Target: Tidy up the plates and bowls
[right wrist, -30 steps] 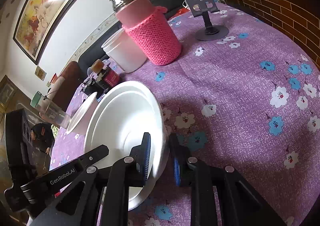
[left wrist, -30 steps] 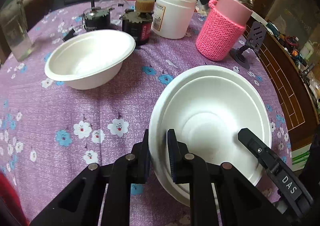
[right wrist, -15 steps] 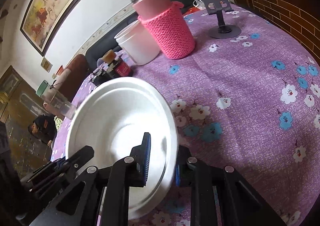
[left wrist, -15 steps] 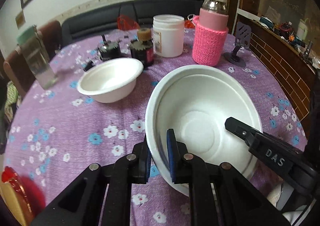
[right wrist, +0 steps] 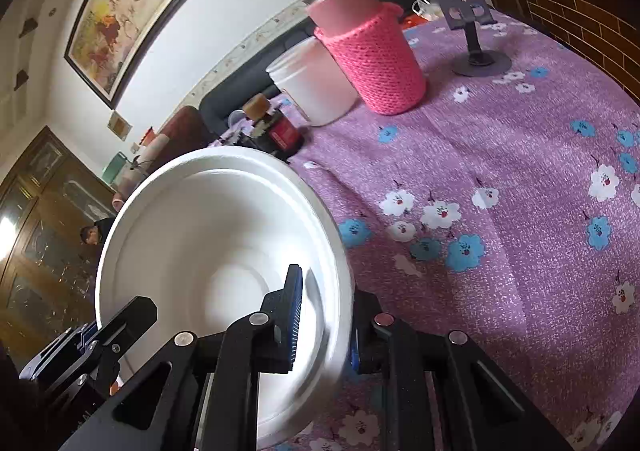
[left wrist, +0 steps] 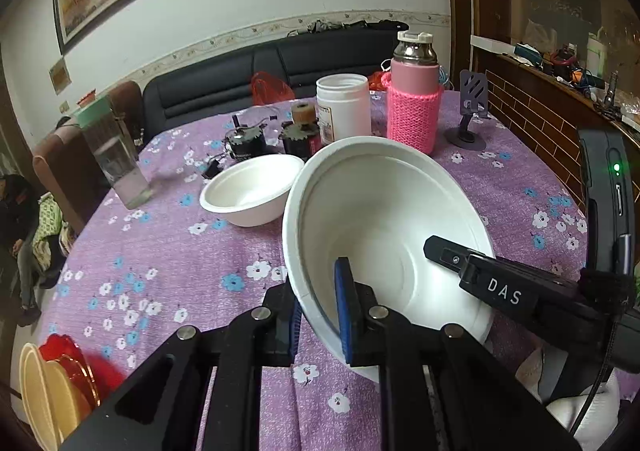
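The left claw (left wrist: 318,315) is clamped on the near rim of the big white bowl (left wrist: 384,219), one pad inside the wall and one outside. The right claw (right wrist: 324,315) grips the same bowl (right wrist: 216,243) on the opposite rim, so the bowl hangs tilted between them, off the purple tablecloth (left wrist: 168,259). Ahead and to the left of the left claw sits the smaller white bowl (left wrist: 252,191), upright and empty. The likely step is to bring the two together. To do it well, both claws should travel as one, level the bowl first, and clear the pink bottle (left wrist: 414,107) and the white jar (left wrist: 343,107) beyond.
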`<state>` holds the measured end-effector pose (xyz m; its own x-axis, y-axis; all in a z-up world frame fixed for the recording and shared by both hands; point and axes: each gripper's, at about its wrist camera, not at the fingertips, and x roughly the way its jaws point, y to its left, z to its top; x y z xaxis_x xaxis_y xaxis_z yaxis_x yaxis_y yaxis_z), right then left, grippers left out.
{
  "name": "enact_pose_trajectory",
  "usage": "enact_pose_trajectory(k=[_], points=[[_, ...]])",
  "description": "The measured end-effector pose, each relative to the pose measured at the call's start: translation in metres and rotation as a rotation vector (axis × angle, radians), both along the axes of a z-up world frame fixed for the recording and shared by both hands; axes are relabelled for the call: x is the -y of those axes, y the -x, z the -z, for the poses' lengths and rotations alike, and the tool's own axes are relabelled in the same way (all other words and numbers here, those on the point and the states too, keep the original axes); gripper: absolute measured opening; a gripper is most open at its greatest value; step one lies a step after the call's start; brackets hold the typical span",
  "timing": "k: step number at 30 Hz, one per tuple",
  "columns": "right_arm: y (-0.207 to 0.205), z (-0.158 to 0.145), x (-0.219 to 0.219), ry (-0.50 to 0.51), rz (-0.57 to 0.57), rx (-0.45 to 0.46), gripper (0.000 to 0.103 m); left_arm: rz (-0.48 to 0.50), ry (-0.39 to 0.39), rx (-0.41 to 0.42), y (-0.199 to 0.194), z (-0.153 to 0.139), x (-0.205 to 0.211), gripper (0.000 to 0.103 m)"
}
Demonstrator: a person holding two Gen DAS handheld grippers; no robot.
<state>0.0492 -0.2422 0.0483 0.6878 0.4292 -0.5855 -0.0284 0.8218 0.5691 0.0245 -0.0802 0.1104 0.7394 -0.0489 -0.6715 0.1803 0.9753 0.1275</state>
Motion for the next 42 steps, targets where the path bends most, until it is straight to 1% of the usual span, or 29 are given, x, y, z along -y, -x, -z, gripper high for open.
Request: enact_pose_trajectory(k=[9,16,19,25,28,31,36,42], points=[[0.008,-0.010,-0.007,-0.038,-0.037,0.043,0.020,-0.028,-0.031,0.036,0.023,-0.012,-0.004,0.015],[0.013,-0.014,-0.015,-0.042,-0.064,0.065,0.020,-0.039,-0.035,0.051,0.038,-0.016,-0.012,0.015],[0.016,-0.016,-0.021,-0.032,-0.077,0.073,0.020,-0.045,-0.024,0.050,0.044,-0.017,-0.021,0.015],[0.026,-0.026,-0.044,0.018,-0.128,0.111,0.018,-0.073,0.038,0.043,0.054,-0.022,-0.050,0.015],[0.032,-0.030,-0.059,0.041,-0.149,0.113,0.018,-0.085,0.060,0.037,0.062,-0.022,-0.065,0.015],[0.044,-0.034,-0.077,0.087,-0.167,0.118,0.018,-0.097,0.077,0.026,0.071,-0.021,-0.081,0.015],[0.064,-0.038,-0.099,0.095,-0.194,0.106,0.018,-0.121,0.130,0.002,0.084,-0.020,-0.111,0.015],[0.079,-0.052,-0.138,0.121,-0.262,0.105,0.018,-0.172,0.206,0.007,0.101,-0.028,-0.156,0.015]])
